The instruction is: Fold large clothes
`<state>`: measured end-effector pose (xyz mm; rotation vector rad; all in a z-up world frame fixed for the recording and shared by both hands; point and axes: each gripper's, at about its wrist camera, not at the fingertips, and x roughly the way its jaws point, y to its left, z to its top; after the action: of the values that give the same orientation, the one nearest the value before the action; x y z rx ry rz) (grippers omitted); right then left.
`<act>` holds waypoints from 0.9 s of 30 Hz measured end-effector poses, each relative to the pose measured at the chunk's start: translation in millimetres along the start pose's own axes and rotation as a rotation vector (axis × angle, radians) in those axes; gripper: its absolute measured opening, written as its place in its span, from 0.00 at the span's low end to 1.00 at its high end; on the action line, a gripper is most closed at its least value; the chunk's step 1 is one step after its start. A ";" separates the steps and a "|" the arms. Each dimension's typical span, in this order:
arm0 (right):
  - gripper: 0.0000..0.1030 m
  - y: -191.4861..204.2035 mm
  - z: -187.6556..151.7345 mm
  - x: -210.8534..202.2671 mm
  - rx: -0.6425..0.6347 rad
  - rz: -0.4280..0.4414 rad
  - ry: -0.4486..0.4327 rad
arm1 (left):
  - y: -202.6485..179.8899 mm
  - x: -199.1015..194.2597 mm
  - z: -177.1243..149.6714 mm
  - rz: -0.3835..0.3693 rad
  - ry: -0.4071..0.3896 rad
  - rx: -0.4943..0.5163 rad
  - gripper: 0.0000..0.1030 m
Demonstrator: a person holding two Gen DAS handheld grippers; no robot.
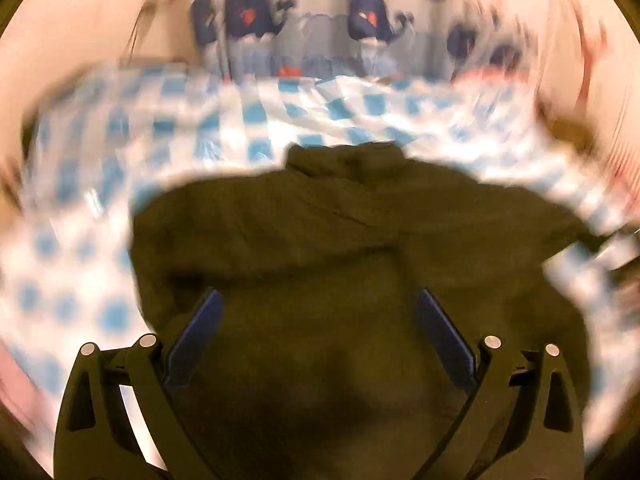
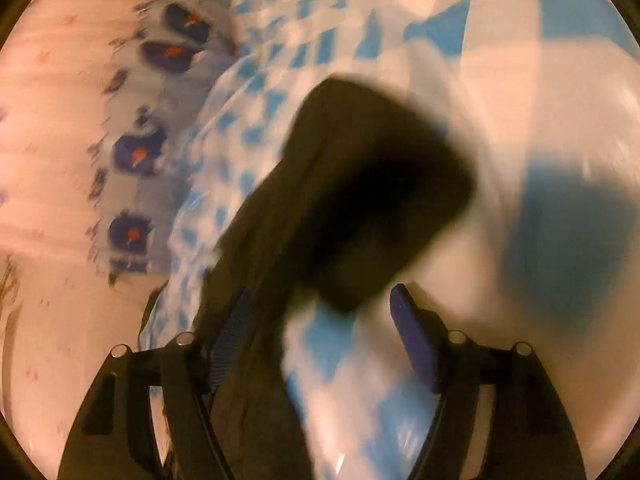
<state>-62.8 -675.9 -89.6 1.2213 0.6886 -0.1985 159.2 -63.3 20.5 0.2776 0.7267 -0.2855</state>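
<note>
Lying on the blue-checked sheet [image 1: 256, 120], the dark olive garment [image 1: 340, 248] sits under the left gripper [image 1: 318, 320] and right gripper [image 2: 320, 312], both spread apart and holding nothing, so a hurried pinch could snag the sheet too.

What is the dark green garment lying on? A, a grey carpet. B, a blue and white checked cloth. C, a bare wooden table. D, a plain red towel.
B: in the left wrist view the dark green garment lies over a blue and white checked cloth, which shows on both sides of it and beyond it.
</note>
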 end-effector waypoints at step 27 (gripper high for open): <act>0.79 131.9 -226.4 161.3 -0.624 0.171 0.446 | 54.7 159.9 48.3 0.350 0.143 0.046 0.09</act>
<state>43.0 -388.3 -117.5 0.7120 0.9360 0.4212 321.6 -54.7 -46.2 0.4657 0.7986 0.0506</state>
